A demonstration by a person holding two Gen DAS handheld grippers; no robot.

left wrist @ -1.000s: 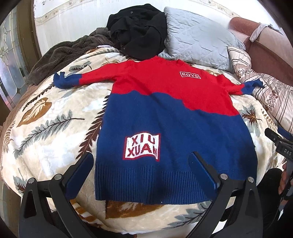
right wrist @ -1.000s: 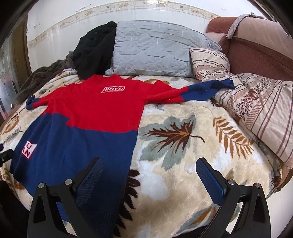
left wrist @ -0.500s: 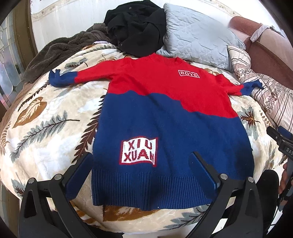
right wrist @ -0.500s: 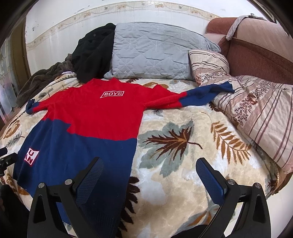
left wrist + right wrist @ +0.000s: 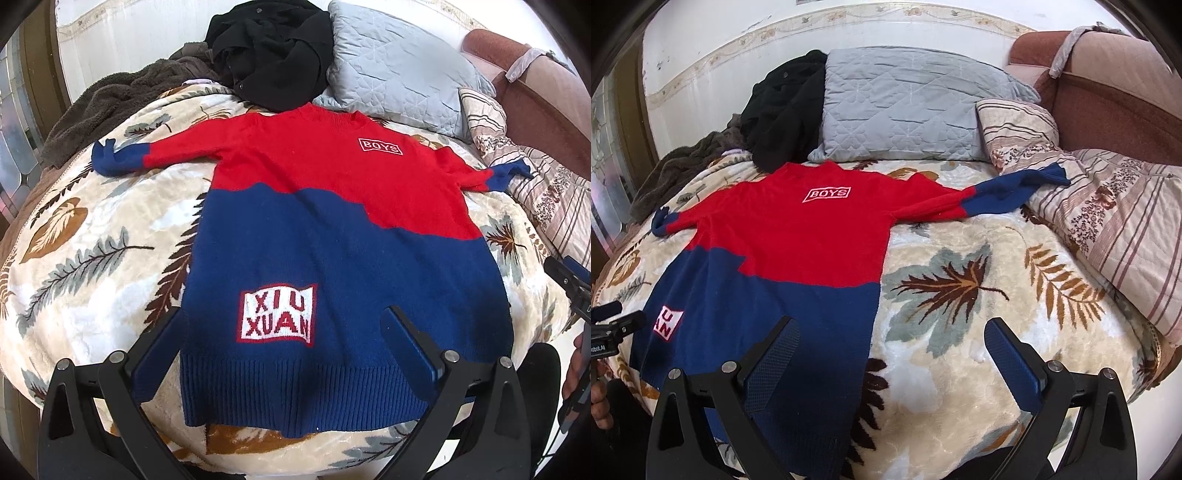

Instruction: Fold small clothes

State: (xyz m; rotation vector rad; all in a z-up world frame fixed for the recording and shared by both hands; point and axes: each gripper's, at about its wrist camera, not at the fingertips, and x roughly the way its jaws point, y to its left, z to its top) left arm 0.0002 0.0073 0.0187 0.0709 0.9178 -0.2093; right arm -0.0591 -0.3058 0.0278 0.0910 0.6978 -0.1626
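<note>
Above the sweater [image 5: 332,236] hem, both claws, left [image 5: 284,339] and right [image 5: 890,354], hang spread, blanket [image 5: 960,295] bare rightward.

The left wrist camera sits behind the left claw [image 5: 284,339] and looks forward and slightly down over the foot of the bed [image 5: 92,266], close above the hem of the sweater [image 5: 332,229]. The right wrist camera sits behind the right claw [image 5: 886,350], more to the right, and faces the same way, toward the grey pillow [image 5: 901,110] and the wall. Both views share the sweater, the pillow, the black garment [image 5: 783,110] and the leaf blanket. Each view catches the other claw at its side edge.
</note>
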